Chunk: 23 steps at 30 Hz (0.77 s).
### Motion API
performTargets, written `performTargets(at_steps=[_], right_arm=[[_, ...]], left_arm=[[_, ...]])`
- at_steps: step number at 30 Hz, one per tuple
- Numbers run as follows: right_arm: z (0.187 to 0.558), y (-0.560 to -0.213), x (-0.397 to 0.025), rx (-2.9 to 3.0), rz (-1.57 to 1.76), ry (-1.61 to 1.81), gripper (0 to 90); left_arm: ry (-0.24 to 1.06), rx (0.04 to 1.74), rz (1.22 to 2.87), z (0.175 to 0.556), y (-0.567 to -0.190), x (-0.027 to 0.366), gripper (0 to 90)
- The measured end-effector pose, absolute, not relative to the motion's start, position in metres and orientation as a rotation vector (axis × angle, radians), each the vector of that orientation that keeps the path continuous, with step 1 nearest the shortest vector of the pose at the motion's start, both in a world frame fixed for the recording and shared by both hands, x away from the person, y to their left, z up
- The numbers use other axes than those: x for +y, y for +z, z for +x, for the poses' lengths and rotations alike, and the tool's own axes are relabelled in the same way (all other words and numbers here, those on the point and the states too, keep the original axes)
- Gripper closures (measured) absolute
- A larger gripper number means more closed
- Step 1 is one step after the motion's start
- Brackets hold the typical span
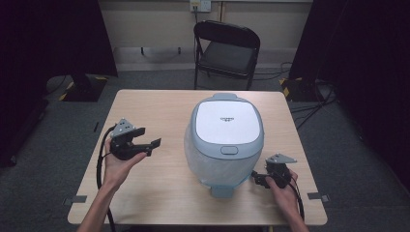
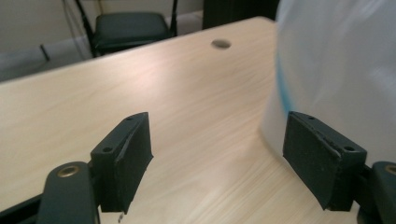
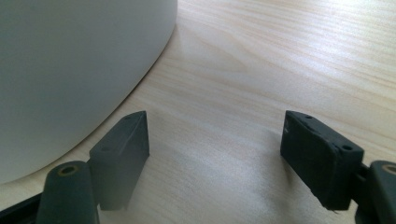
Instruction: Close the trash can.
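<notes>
A rice cooker (image 1: 225,140) sat mid-table (image 1: 159,191), lid down, white top with a pale blue rim and a latch tab facing the person. The left gripper (image 1: 153,143) was held off to the cooker's left, near but apart from it, jaws pointing toward its side. The jaws stood wide apart with nothing between them. In the left gripper view the cooker's white wall (image 2: 336,70) with a blue seam filled the right side, just past the right-hand jaw; contact could not be told, bare wood lay in the gap. The right gripper (image 1: 261,179) sat low by the cooker's front right corner, close to its base, jaws aimed at it. In the right gripper view its jaws were also spread wide, empty, and the cooker's rounded base (image 3: 79,70) rose just beyond the left-hand jaw, beside it rather than between the jaws. A black chair (image 1: 226,48) stood behind the table.
</notes>
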State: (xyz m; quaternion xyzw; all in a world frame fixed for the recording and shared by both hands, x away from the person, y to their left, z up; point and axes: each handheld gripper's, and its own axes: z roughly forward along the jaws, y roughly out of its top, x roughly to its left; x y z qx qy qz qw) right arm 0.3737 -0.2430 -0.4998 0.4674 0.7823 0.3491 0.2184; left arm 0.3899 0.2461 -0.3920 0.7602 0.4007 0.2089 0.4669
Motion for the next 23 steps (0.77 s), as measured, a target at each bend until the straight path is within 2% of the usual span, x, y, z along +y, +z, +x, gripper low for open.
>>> performTargets(at_steps=[4,12,18,23], right_arm=[[0.374,-0.5,-0.243,2.165,1.294,0.966,22.6],[0.374,-0.5,-0.243,2.165,1.294,0.965,22.6],[0.374,-0.5,-0.243,2.165,1.294,0.965,22.6],[0.374,-0.5,-0.243,2.165,1.295,0.965,22.6]], left_arm=[[0.488,1.073,1.857,0.386,-0.419,0.263,21.9],[0.478,1.197,1.95,0.381,-0.477,0.286,20.5],[0.462,1.17,2.031,0.381,-0.492,0.289,20.0],[0.504,1.171,2.067,0.381,-0.5,0.287,19.6]])
